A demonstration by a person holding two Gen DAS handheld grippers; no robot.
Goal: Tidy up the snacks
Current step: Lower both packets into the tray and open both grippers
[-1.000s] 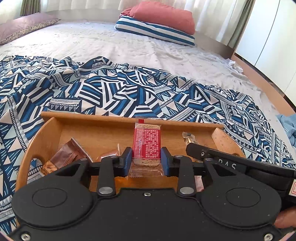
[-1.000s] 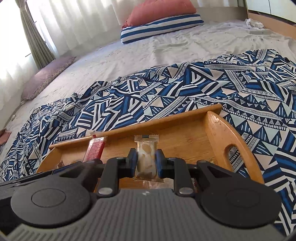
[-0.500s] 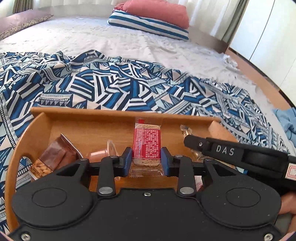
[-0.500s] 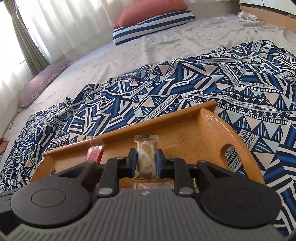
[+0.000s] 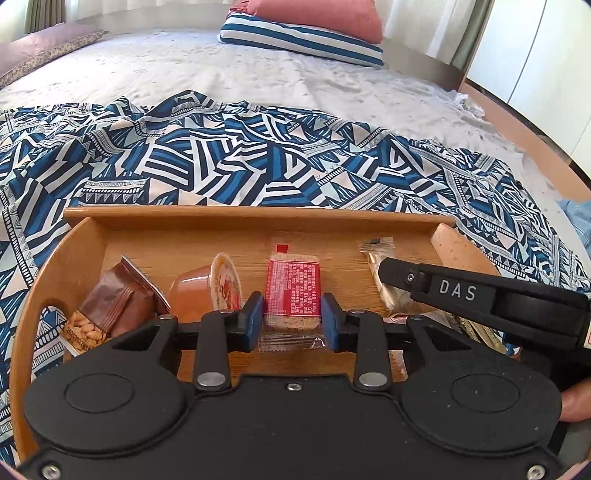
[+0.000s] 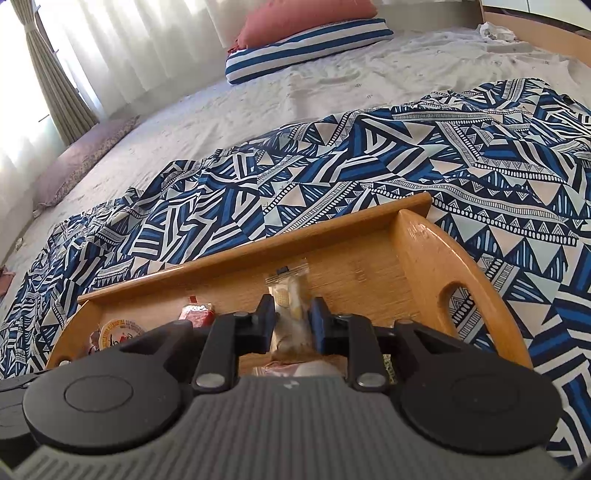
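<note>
A wooden tray [image 5: 258, 218] lies on the patterned blue cloth [image 5: 240, 158]; it also shows in the right wrist view [image 6: 417, 254]. My left gripper [image 5: 291, 317] is shut on a red wrapped biscuit [image 5: 293, 288] low over the tray floor. My right gripper [image 6: 291, 325] is shut on a clear-wrapped pale snack [image 6: 290, 306], which also shows in the left wrist view [image 5: 384, 273] beside the biscuit. A brown nut packet [image 5: 110, 306] and a jelly cup [image 5: 210, 288] lie at the tray's left.
The right gripper's black body [image 5: 480, 302] crosses the tray's right side in the left wrist view. More wrappers [image 5: 476, 332] lie beneath it. A striped pillow [image 5: 299, 37] and a red pillow [image 5: 317, 13] are at the bed's far end.
Both grippers have lowered and moved forward into the tray with their snacks still held. The tray's floor, the jelly cup and the nut packet now show more fully.
</note>
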